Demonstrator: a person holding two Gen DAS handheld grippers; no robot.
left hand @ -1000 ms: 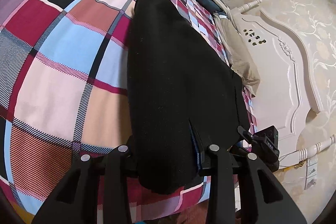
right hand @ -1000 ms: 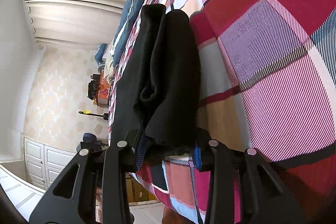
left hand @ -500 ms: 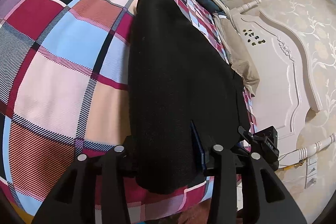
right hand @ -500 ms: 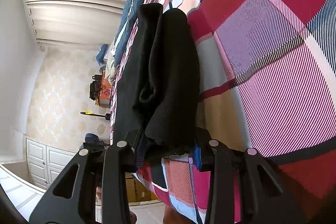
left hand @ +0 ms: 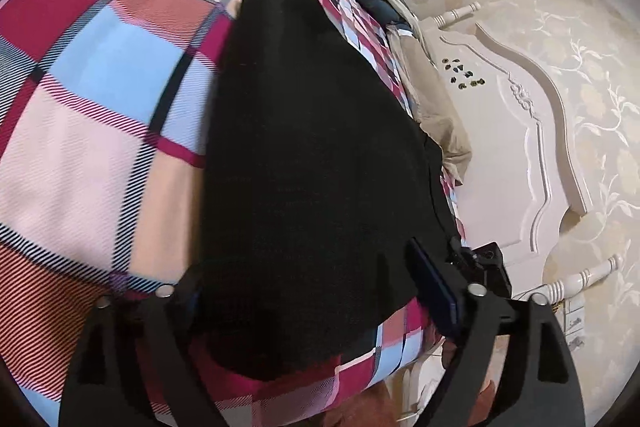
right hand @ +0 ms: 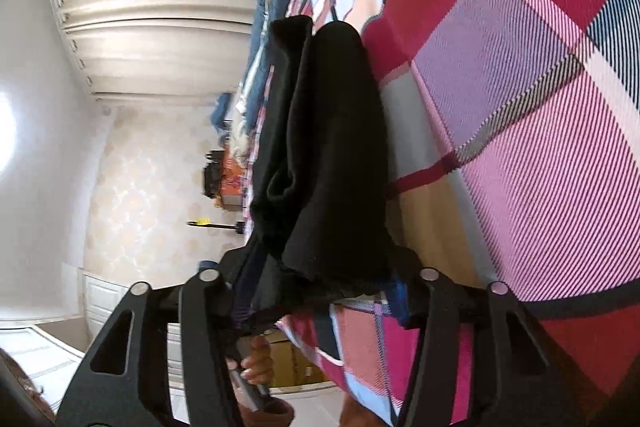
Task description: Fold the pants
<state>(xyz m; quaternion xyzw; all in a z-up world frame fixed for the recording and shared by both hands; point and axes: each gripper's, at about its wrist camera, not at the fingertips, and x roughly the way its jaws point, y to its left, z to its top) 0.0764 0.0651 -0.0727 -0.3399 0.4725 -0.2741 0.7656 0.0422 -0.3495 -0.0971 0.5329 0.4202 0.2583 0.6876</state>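
Black pants [left hand: 312, 155] stretched lengthwise on the plaid bed [left hand: 100, 99]. Left tongs [left hand: 320, 303] spread wide, straddling the near end, probably just letting go. Right tongs [right hand: 316, 283] apparently clamped on the bunched hem [right hand: 336, 267], ready for folding over.

- We are holding our left gripper [left hand: 316, 301] with its fingers spread wide apart.
- We are keeping our right gripper [right hand: 320, 287] fingers parted too, black cloth bunched between them.
- Our bare hand [right hand: 258, 359] is gripping a handle below.
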